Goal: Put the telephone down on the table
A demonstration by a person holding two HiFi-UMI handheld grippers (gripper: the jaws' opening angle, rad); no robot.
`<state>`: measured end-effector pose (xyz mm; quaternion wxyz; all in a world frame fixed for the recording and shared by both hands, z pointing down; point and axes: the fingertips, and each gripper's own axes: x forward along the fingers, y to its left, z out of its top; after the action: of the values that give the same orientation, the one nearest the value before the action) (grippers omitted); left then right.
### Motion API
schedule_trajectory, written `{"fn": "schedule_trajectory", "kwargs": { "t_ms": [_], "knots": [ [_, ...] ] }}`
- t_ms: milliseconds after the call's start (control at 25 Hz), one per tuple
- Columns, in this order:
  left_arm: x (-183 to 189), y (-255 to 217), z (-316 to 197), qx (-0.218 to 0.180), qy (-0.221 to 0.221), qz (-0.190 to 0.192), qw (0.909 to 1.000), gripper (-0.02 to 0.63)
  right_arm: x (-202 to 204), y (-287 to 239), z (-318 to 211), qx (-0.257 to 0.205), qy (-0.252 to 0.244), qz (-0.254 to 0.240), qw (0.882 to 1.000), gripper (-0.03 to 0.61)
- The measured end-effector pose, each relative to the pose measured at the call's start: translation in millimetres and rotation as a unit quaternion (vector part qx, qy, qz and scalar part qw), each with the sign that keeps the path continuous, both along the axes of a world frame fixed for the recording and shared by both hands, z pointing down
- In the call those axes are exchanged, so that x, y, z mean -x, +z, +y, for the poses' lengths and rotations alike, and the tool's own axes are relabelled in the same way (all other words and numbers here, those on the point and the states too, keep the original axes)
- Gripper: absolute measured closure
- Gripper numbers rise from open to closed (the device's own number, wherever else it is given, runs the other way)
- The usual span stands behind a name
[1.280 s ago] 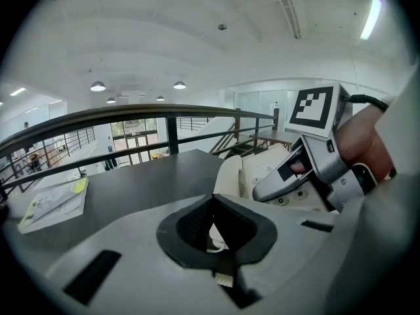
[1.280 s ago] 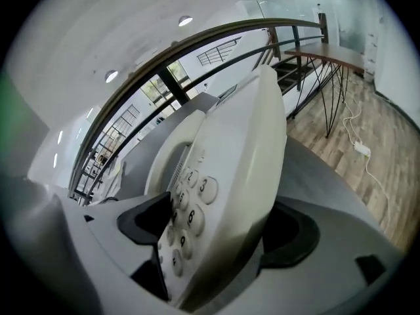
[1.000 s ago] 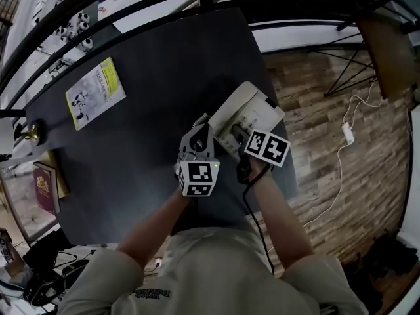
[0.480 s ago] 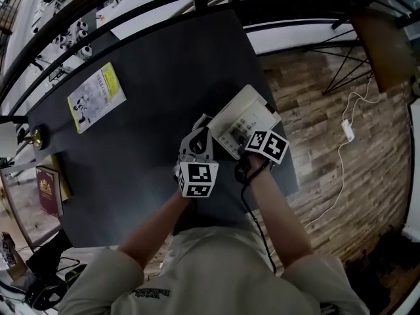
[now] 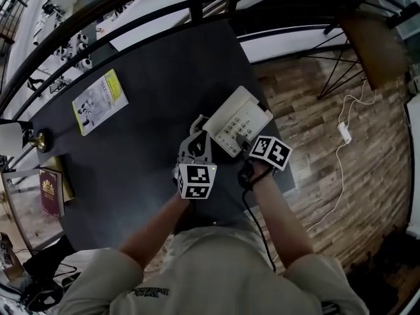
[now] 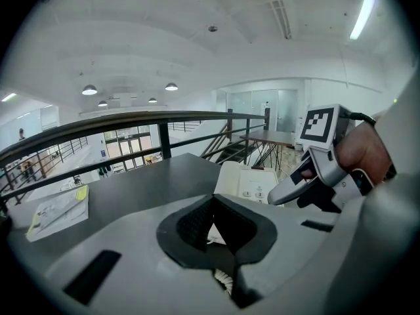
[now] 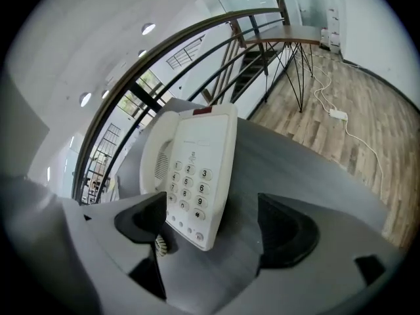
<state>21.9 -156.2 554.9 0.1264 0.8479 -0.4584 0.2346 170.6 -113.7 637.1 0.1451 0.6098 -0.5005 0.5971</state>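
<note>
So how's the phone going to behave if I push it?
The phone looks like hard, smooth plastic, so it would probably slide stiffly rather than flex. It sits wide and low on the table, so tipping seems unlikely. Its coiled cord looks springy and floppy, and may drag or tug it back.

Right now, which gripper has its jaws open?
The right gripper: its jaws stand wide apart, with the near end of the telephone between them. The left gripper is shut on the coiled cord.
</note>
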Motion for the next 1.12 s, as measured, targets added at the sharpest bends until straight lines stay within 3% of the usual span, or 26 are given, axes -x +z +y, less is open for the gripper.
{"fn": "schedule_trajectory", "kwargs": {
  "t_ms": [240,440,680,960,1120],
  "knots": [
    [-4.9,-32.3,11.7,-0.034,0.012,-0.004,0.9994,0.609,-5.2,-65.2,-9.1,-0.12,-0.031,0.015,0.992,0.147],
    [-5.5,-77.6,18.3,-0.057,0.004,0.015,0.9983,0.609,-9.2,-137.8,-13.8,-0.227,-0.064,0.053,0.97,0.152],
    [-7.5,-163.8,23.7,-0.117,0.007,0.047,0.992,0.609,-8.0,-232.2,-7.0,-0.353,-0.11,0.134,0.92,0.167],
    [-17.4,-252.7,43.6,-0.21,0.031,0.065,0.975,0.609,-6.3,-333.2,16.2,-0.463,-0.135,0.233,0.845,0.376],
    [-13.8,-296.9,59.6,-0.261,0.03,0.083,0.9612,0.609,4.1,-379.9,34.3,-0.515,-0.15,0.262,0.802,0.434]
  ]
}}
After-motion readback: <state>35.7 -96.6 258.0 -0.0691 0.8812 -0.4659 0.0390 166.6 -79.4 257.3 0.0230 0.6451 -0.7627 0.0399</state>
